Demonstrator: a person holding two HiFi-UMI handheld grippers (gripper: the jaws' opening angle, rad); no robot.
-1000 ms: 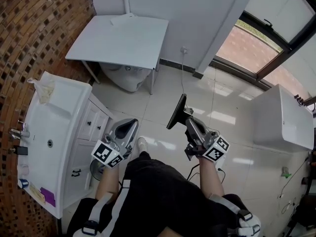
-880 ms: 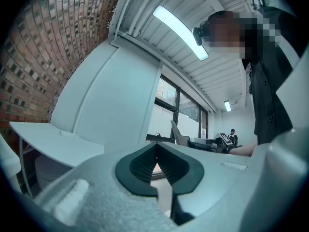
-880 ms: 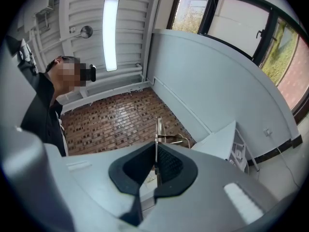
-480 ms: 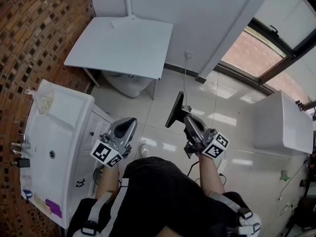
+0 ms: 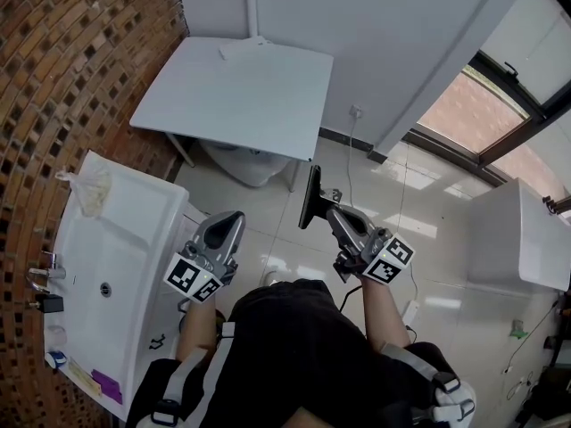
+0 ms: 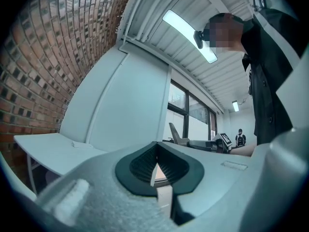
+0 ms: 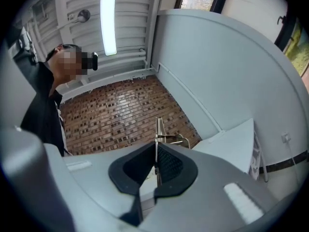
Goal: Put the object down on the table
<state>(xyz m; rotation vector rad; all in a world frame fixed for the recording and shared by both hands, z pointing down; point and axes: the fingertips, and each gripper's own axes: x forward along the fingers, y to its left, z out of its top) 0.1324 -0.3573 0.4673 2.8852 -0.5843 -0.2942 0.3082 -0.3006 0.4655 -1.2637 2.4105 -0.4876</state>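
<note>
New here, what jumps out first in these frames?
The right claw is shut on a thin dark flat object that sticks up from it, close to the near corner of the white table. The left claw is shut on nothing, next to the white washbasin along the brick wall.

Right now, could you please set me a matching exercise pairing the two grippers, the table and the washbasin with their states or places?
1 left gripper
2 right gripper
3 white table
4 washbasin

A at the person's left, along the brick wall
B shut on a thin dark panel
C shut, nothing between the jaws
D straight ahead, against the white wall

Pairs: 1-C, 2-B, 3-D, 4-A
</note>
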